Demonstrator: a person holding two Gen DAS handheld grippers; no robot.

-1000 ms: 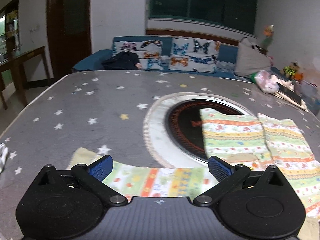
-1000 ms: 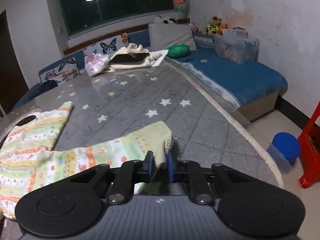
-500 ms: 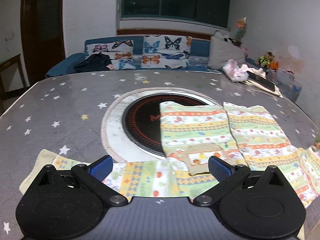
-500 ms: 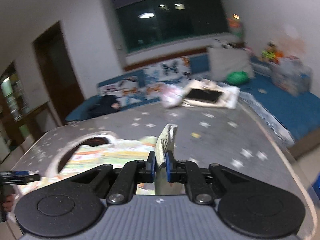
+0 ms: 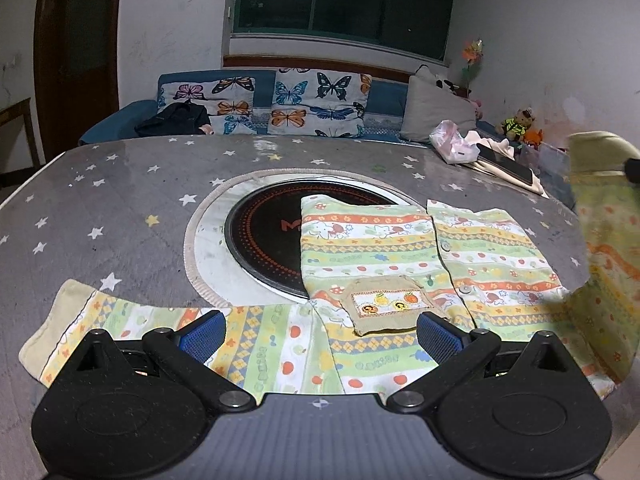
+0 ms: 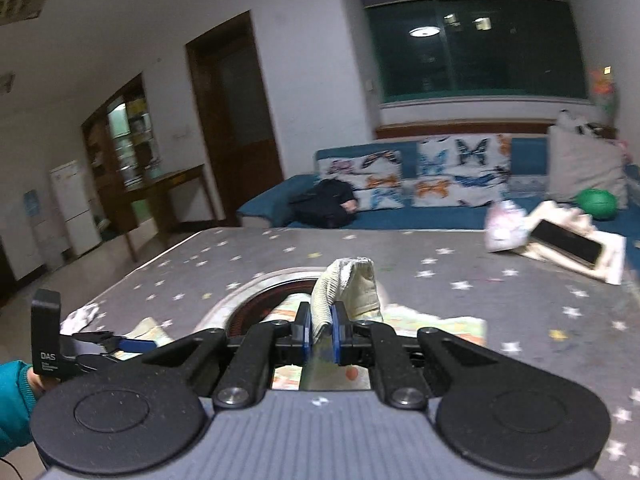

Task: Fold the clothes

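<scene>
A child's striped, printed cardigan (image 5: 400, 248) lies spread on the star-patterned table (image 5: 120, 208), partly over a round black hob (image 5: 264, 236). Its left sleeve (image 5: 140, 320) stretches flat toward the left. My left gripper (image 5: 318, 330) hovers open just above that sleeve near the shoulder, nothing between its blue pads. My right gripper (image 6: 320, 332) is shut on the right sleeve cuff (image 6: 352, 284) and holds it lifted above the table. In the left wrist view the raised right sleeve (image 5: 608, 240) hangs at the far right edge.
A pink bag (image 5: 454, 144), a dark phone on cloth (image 5: 508, 166) and a small white cloth (image 6: 80, 316) lie on the table. Behind stands a blue sofa with butterfly cushions (image 5: 316, 104). A hand in a teal sleeve (image 6: 14, 396) holds the left gripper.
My right gripper has lifted the right sleeve cuff off the table and swung it leftward over the cardigan. My left gripper has shifted right along the left sleeve, staying open.
</scene>
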